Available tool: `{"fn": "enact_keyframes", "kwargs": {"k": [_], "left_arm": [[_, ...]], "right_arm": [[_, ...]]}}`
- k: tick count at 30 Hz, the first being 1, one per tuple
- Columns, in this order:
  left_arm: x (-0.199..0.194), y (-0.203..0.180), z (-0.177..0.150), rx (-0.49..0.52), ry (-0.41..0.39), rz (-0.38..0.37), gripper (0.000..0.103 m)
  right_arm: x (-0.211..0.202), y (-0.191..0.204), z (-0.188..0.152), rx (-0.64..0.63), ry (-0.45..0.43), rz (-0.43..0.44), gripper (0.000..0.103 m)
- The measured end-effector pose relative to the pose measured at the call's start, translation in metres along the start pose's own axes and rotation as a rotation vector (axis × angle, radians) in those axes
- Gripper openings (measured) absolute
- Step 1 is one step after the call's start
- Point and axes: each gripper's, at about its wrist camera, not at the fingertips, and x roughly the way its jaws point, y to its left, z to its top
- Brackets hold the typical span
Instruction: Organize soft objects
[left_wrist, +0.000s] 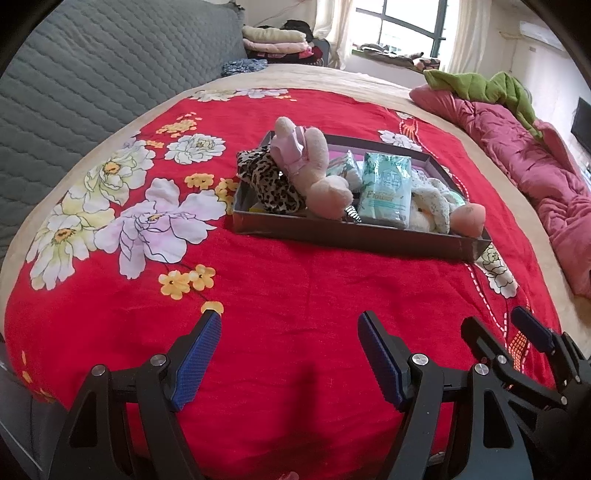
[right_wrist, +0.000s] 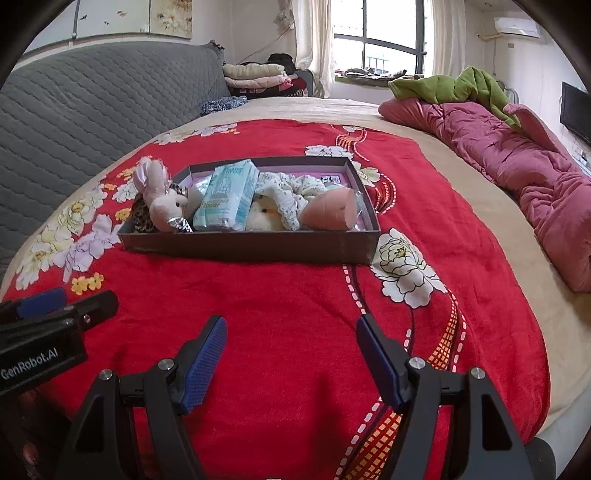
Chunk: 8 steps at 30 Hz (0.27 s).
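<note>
A shallow dark box (left_wrist: 332, 236) (right_wrist: 251, 245) sits on the red flowered bedspread. In it lie a pink plush rabbit (left_wrist: 314, 166) (right_wrist: 162, 201), a leopard-print cloth (left_wrist: 266, 181), a pale blue tissue pack (left_wrist: 388, 188) (right_wrist: 229, 199), a floral cloth (right_wrist: 291, 192) and a peach-coloured soft piece (left_wrist: 469, 219) (right_wrist: 330, 212). My left gripper (left_wrist: 290, 321) is open and empty above the bedspread, short of the box. My right gripper (right_wrist: 291, 326) is open and empty, also short of the box; it shows at the right of the left wrist view (left_wrist: 495, 325).
A grey quilted sofa back (right_wrist: 92, 107) stands at the left. A crumpled pink quilt (right_wrist: 517, 162) with a green blanket (right_wrist: 454, 86) lies along the right of the bed. Folded clothes (right_wrist: 255, 75) are stacked by the window.
</note>
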Motion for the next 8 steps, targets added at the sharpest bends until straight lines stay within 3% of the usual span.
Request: {"fn": "enact_keyframes", "kwargs": {"k": [8], "left_arm": [[0.0061, 0.0073, 0.0041, -0.027, 0.01, -0.052, 0.078]], "right_arm": [[0.0021, 0.002, -0.0016, -0.016, 0.001, -0.004, 0.072]]}}
